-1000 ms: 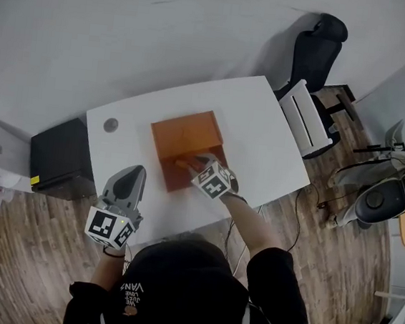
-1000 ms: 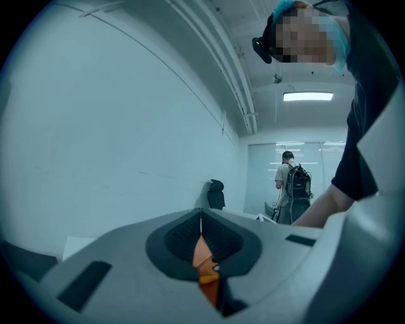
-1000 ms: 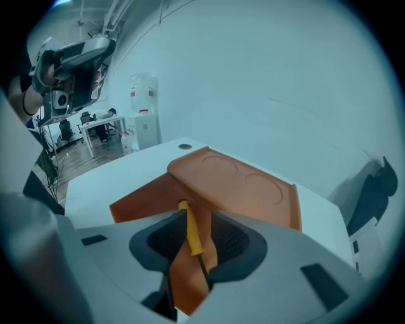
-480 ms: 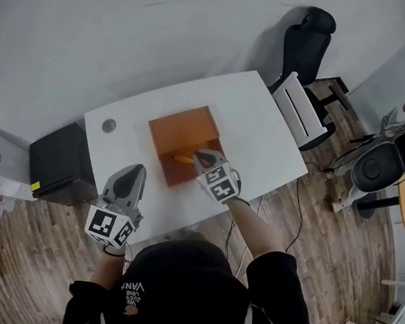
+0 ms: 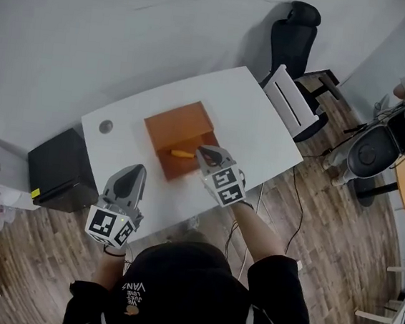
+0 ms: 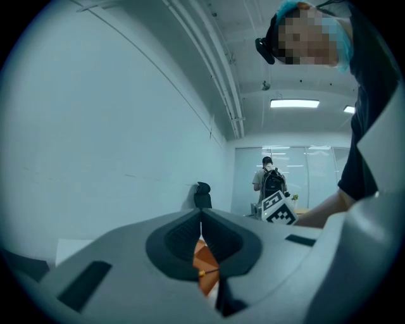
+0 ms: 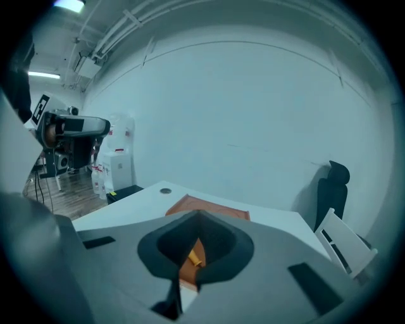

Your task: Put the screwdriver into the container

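An open orange container [image 5: 180,130] sits on the white table [image 5: 250,119]. The screwdriver [image 5: 182,153], with its yellow-orange handle, lies inside it near the front wall. My right gripper [image 5: 203,151] hovers just right of the handle, above the container's front corner, shut with nothing between its jaws. In the right gripper view the gripper [image 7: 199,216] looks down on the container [image 7: 212,206] and the screwdriver [image 7: 194,256]. My left gripper [image 5: 132,174] is held off the table's front left, shut and empty. Through its closed jaws [image 6: 201,218] a sliver of the container [image 6: 205,261] shows.
A round grommet [image 5: 105,126] is set in the table's back left. A black cabinet [image 5: 58,168] stands on the floor left of the table. A black office chair [image 5: 291,34] and a white slatted chair [image 5: 291,102] stand at its right end. A person [image 6: 271,180] stands far off.
My right gripper has lifted up and away from the container floor, leaving the screwdriver lying inside. The left gripper has barely shifted.
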`<state>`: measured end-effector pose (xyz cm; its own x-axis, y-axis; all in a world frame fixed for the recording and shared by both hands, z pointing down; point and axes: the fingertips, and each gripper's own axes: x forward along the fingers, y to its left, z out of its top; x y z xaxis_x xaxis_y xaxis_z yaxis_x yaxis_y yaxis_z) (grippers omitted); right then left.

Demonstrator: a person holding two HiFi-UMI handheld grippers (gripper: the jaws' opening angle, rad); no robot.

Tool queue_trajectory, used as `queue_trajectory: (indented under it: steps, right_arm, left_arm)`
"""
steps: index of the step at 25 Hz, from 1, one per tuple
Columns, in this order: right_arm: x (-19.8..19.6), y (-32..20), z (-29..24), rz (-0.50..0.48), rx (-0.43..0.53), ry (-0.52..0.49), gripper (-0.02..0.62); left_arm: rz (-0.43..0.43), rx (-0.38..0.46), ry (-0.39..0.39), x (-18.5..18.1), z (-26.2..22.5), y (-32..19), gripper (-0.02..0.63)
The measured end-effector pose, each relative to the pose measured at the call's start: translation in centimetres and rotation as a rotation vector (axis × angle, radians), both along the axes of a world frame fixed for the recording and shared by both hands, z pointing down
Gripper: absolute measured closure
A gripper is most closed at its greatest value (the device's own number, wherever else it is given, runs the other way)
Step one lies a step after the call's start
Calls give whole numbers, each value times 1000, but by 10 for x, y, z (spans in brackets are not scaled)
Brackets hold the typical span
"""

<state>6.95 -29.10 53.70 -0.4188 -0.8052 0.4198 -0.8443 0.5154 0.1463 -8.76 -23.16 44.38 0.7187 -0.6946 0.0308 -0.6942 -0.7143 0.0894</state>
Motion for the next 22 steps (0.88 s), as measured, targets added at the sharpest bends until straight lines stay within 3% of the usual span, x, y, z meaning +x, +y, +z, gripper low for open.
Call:
queue_trajectory:
  steps: [22]
  right_arm:
    - [22, 95, -88, 147, 182, -155, 583]
  left_arm:
    - [50, 28, 20, -17, -9, 39, 592]
